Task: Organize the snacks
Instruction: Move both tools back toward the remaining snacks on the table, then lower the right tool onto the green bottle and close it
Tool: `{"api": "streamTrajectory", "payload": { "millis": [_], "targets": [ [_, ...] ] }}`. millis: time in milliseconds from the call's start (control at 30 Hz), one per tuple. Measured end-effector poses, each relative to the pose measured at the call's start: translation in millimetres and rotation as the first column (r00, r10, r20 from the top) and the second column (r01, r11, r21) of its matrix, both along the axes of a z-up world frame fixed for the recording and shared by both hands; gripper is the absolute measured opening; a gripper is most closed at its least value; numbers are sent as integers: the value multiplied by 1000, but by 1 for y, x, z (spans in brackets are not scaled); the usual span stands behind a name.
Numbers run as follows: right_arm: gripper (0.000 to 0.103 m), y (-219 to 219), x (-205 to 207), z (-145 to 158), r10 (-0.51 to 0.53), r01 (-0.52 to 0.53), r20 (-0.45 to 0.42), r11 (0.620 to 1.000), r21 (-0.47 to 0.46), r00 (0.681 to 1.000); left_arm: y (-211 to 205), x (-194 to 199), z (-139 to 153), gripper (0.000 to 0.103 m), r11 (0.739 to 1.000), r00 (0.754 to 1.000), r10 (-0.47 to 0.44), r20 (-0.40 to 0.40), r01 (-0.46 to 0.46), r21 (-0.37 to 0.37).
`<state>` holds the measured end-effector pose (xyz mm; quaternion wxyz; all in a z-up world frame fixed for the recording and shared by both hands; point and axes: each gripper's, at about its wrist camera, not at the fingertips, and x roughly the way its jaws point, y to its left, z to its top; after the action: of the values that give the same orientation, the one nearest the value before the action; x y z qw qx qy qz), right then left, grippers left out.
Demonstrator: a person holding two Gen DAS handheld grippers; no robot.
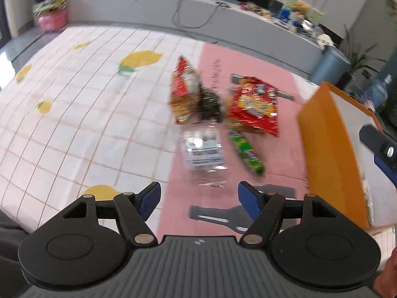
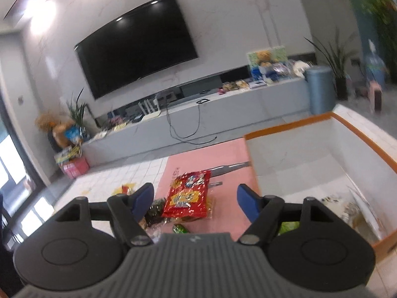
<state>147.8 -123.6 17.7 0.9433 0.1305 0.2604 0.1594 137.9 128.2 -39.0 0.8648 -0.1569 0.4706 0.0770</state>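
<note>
Green, the slim snack packet (image 1: 245, 152) lies lengthwise on our pink mat (image 1: 248, 62), pointing away; our left hand-held gripper (image 1: 198, 200) and right hand-held gripper (image 2: 194, 202) gape empty.

Taking the red snack bag (image 1: 255, 105) as landmark: left of it, touching or nearly so, lie a dark packet (image 1: 211, 104) and a red-and-gold bag (image 1: 184, 90); just below it a clear packet (image 1: 202, 149) and a green packet (image 1: 247, 152) crowd the pink mat (image 1: 248, 60). Well to its left the tiled cloth (image 1: 74, 114) on the counter lies bare, giving wide passage. To its right the orange-rimmed box (image 2: 292, 124) has its wall standing in the way, its top open. Both the left tool (image 1: 198, 200) and the right tool (image 2: 196, 200) are spread wide with nothing between the pads.
</note>
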Motion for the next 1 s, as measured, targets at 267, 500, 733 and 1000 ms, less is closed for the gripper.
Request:
{"api": "streamTrajectory", "payload": {
  "millis": [267, 500, 733, 1000],
  "targets": [
    [56, 39, 27, -57, 40, -44, -41, 995, -90, 998, 27, 5, -20, 83, 993, 997, 66, 51, -60, -102],
    [43, 66, 48, -98, 96, -114, -96, 973, -200, 991, 24, 22, -37, 83, 992, 997, 75, 26, -72, -103],
    [42, 76, 61, -120, 142, -163, -113, 966, -201, 983, 23, 33, -46, 83, 993, 997, 74, -24, -76, -86],
    [25, 86, 64, -128, 145, -178, -143, 952, -250, 979, 23, 30, -47, 83, 993, 996, 79, -40, -82, -80]
  ]
}}
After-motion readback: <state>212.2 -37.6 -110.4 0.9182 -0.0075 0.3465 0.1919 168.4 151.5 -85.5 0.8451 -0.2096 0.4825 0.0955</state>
